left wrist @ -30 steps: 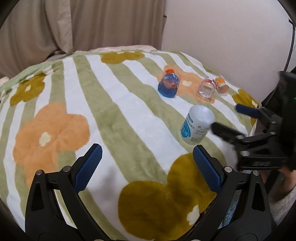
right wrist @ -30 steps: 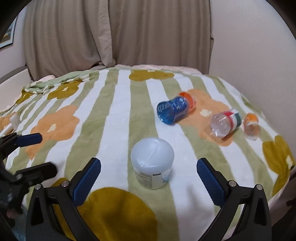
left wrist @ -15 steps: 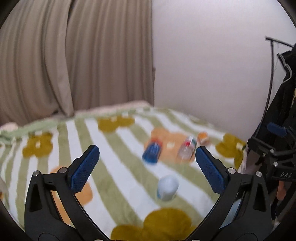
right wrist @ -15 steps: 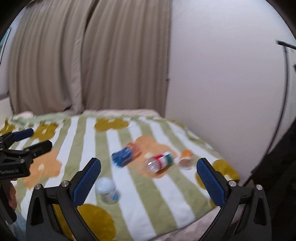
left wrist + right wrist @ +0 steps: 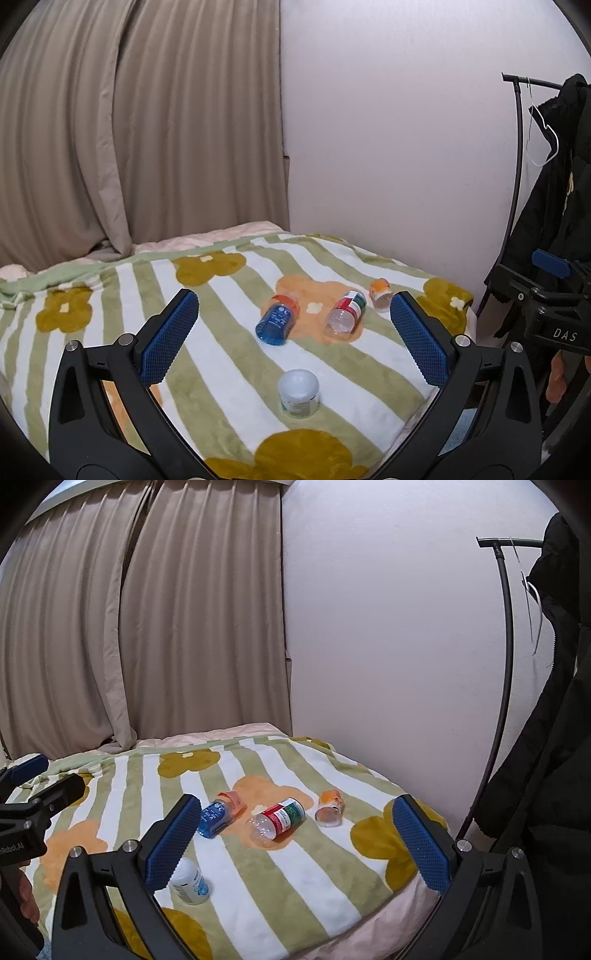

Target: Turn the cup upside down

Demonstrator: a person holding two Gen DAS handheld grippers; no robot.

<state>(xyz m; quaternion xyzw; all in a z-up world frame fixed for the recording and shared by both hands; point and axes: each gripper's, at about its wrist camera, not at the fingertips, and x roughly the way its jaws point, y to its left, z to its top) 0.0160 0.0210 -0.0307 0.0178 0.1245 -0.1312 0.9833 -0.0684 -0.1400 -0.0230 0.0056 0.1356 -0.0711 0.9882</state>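
1. On the striped blanket [image 5: 221,387] the white cup [image 5: 298,392] stands with its closed, rounded end up and its mouth down against the fabric, as far as I can tell; the label reads near the lower edge.
2. Beyond the cup lie a blue bottle [image 5: 277,320], a clear bottle [image 5: 345,314] and a small orange cup [image 5: 380,293], all on their sides, well apart from the cup.
3. My left gripper [image 5: 293,338] hangs above the blanket with its jaws spread wide and nothing between them; the cup sits below and between the two pads in that view.
4. My right gripper [image 5: 295,843] is likewise spread and empty, off to the right of the cup; from its camera the cup [image 5: 190,880] shows partly behind my left pad.
5. I judge the flip itself done, with both tools clear of the cup; this looks like the closing step.
6. If anything remains, it calls for keeping clear: the blanket is soft, so a nudge could tip the cup.
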